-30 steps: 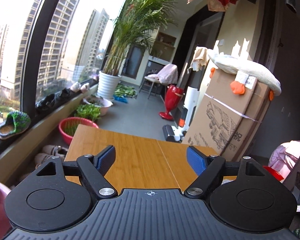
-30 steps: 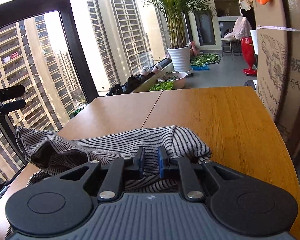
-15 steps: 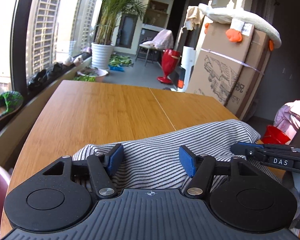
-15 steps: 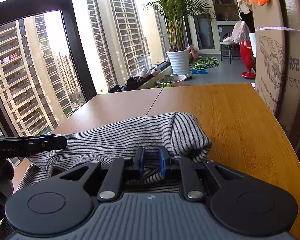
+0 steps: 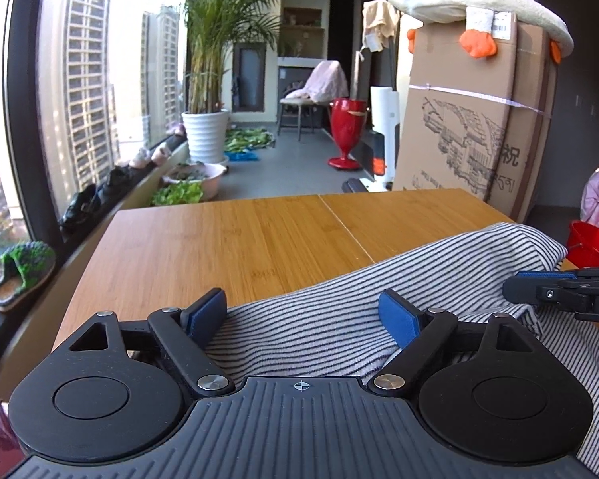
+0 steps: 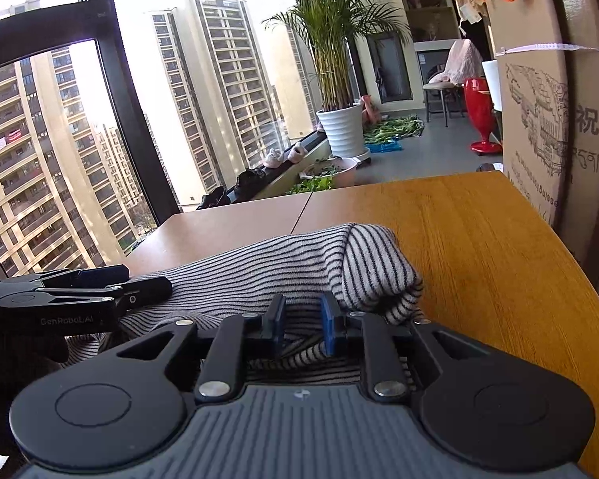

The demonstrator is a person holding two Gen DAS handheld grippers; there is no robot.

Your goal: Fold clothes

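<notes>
Change: the left tongs are coming down over the striped garment, which a second ago was absent from their view; their jaws have just been opening wider, cloth lying between them unpinched.
Right tongs: narrowly apart, jaws having just been opening a little, a bunched fold of cloth between the pads; whether they are gripping it I cannot tell.
Garment: lying on the worktop, long axis running from lower left to middle right of the left view, rolled end pointing toward the far edge.
Key relation: cloth sits directly under and ahead of both tongs; the left looks better placed to pinch next.
Surface: bare wood beyond the garment.
Room: balcony, potted palm upper centre, cardboard box at right.
</notes>
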